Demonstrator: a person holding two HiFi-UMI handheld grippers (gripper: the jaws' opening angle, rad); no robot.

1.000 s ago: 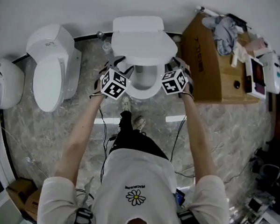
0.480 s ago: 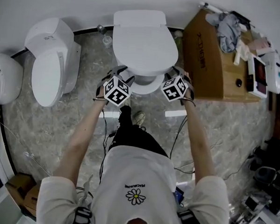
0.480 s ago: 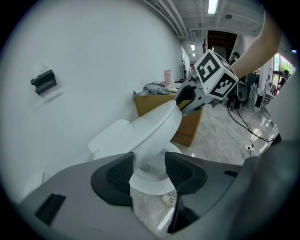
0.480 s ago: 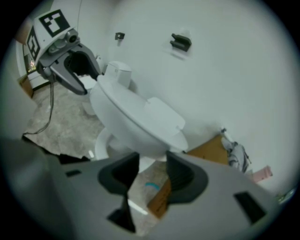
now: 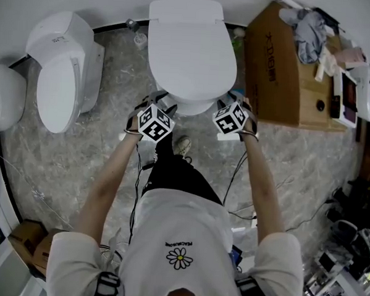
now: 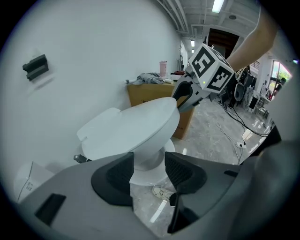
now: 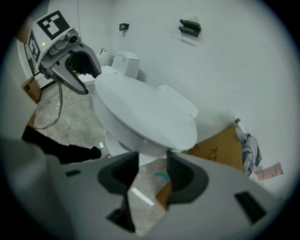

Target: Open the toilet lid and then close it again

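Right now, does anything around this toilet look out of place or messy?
The toilet lid lies shut and straight. Odd bits: a crumpled grey cloth heaped on the cardboard box beside it, and loose cables trailing across the floor.

We see a test lab or workshop rather than a home bathroom. A white toilet [image 5: 191, 52] and a second toilet [image 5: 62, 76] stand side by side against a bare wall [image 5: 87, 0]. To the right are a cardboard box [image 5: 282, 69] and loose cables [image 6: 236, 121]. Strip lights [image 6: 217, 5] hang from an open ceiling.
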